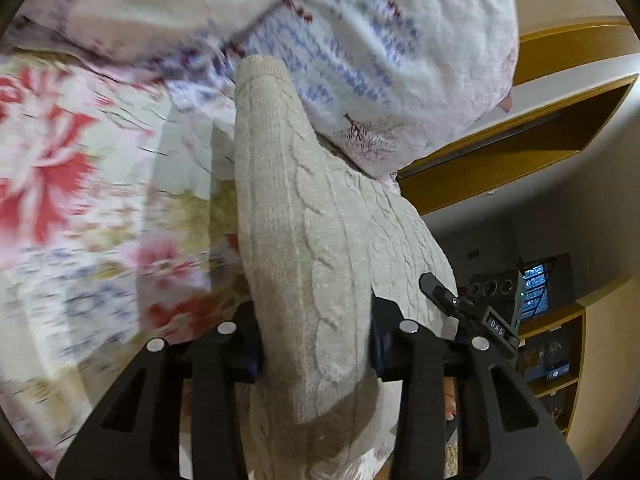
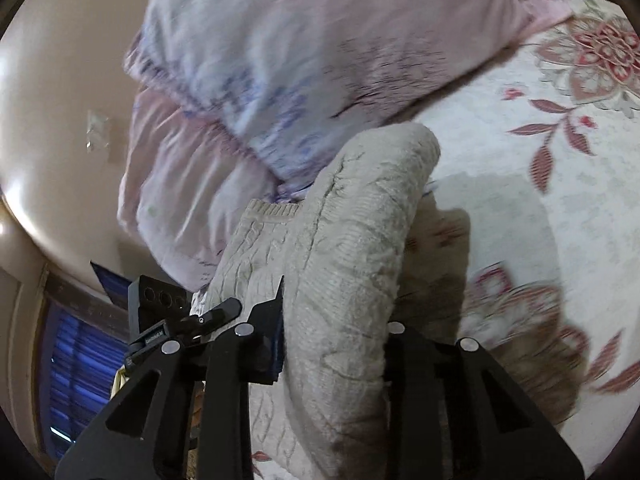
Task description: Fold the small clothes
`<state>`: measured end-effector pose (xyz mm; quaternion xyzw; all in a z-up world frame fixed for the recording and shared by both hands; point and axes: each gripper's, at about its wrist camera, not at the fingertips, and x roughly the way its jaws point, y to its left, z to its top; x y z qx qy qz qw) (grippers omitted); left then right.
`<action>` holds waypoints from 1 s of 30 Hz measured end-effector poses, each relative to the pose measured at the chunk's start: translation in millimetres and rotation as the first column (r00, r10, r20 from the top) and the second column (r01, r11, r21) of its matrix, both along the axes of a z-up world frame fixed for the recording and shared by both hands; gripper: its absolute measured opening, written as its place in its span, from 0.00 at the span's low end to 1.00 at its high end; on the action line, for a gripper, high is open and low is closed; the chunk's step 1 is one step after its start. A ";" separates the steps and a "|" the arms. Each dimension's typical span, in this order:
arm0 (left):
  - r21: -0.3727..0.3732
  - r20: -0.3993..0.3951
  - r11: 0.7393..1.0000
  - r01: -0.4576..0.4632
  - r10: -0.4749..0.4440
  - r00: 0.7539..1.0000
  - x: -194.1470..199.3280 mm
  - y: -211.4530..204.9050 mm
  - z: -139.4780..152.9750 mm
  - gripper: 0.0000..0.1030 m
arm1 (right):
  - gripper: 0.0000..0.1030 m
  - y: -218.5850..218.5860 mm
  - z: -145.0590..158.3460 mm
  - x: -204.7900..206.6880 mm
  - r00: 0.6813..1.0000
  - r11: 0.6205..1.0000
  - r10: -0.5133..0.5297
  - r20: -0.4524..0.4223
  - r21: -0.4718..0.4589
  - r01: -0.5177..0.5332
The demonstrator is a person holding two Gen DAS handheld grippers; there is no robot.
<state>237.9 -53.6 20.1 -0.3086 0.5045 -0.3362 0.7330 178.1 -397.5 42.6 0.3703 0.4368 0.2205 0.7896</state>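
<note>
A beige cable-knit sweater is held up off the bed, stretched forward from both grippers toward the pillows. In the left wrist view, a thick fold of the knit is seen clamped between the jaws of the left gripper, which are closed onto it as far as the bulk allows. In the right wrist view, a rolled band of the same sweater is pinched in the jaws of the right gripper, likewise closed on the cloth; a ribbed hem is visible just left of that roll.

Beyond the sweater, 2 pillows are noted: a white one with blue and dark red print, touching the sweater's far end, and a pale pink one under it. Below and beside the sweater a floral bedspread is seen, blurred in the left view. To the side of the sweater, wooden shelving and a barred window are visible.
</note>
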 end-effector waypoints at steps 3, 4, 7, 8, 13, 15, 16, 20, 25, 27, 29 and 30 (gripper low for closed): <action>0.035 0.030 0.999 -0.019 0.018 0.999 -11.1 30.1 11.9 0.37 | 0.27 31.1 5.0 -1.7 0.999 0.998 0.043 0.028 -0.036 -0.042; 0.051 0.042 0.998 -0.030 0.027 0.999 -14.8 41.5 15.6 0.37 | 0.27 45.7 5.0 -0.7 0.997 0.997 0.060 0.038 -0.056 -0.058; 0.100 0.062 0.993 -0.064 0.058 0.996 -21.7 69.7 18.2 0.37 | 0.27 82.9 1.9 3.7 0.992 0.988 0.115 0.054 -0.110 -0.109; 0.115 0.059 0.990 -0.084 0.078 0.995 -24.6 84.0 16.8 0.37 | 0.27 97.4 -1.0 8.1 0.990 0.983 0.130 0.050 -0.137 -0.122; 0.143 -0.030 0.977 -0.161 0.166 0.986 -15.5 122.4 -18.6 0.44 | 0.37 131.5 -34.3 26.4 0.991 0.965 0.120 -0.056 -0.227 -0.130; 0.079 -0.055 0.980 -0.185 0.190 0.980 -13.5 129.8 -31.2 0.50 | 0.42 122.3 -43.3 32.1 0.988 0.982 0.102 -0.115 -0.146 -0.119; 0.080 -0.042 0.980 -0.182 0.186 0.982 -12.7 129.5 -30.6 0.50 | 0.46 117.8 -45.6 33.5 0.985 0.986 0.105 -0.138 -0.114 -0.121; 0.165 0.041 0.963 -0.214 0.210 0.977 -19.6 129.7 -17.7 0.61 | 0.50 98.6 -42.2 30.1 0.984 0.993 0.088 -0.156 -0.061 -0.099; 0.295 0.313 0.901 -0.318 0.223 0.923 -49.1 131.5 18.1 0.61 | 0.50 80.5 -26.5 30.2 0.995 0.998 0.017 -0.097 -0.062 -0.023; 0.331 0.405 0.888 -0.319 0.172 0.898 -63.3 122.9 31.0 0.61 | 0.50 82.4 -25.3 37.3 0.996 0.995 0.006 -0.091 -0.094 -0.014; 0.380 0.468 0.873 -0.307 0.105 0.878 -73.1 107.8 39.2 0.61 | 0.21 89.7 -23.8 44.6 0.998 0.990 0.012 -0.069 -0.140 -0.022; 0.400 0.480 0.867 -0.299 0.079 0.873 -76.2 102.0 40.6 0.61 | 0.14 94.9 -19.1 46.6 0.999 0.982 0.015 -0.033 -0.188 -0.021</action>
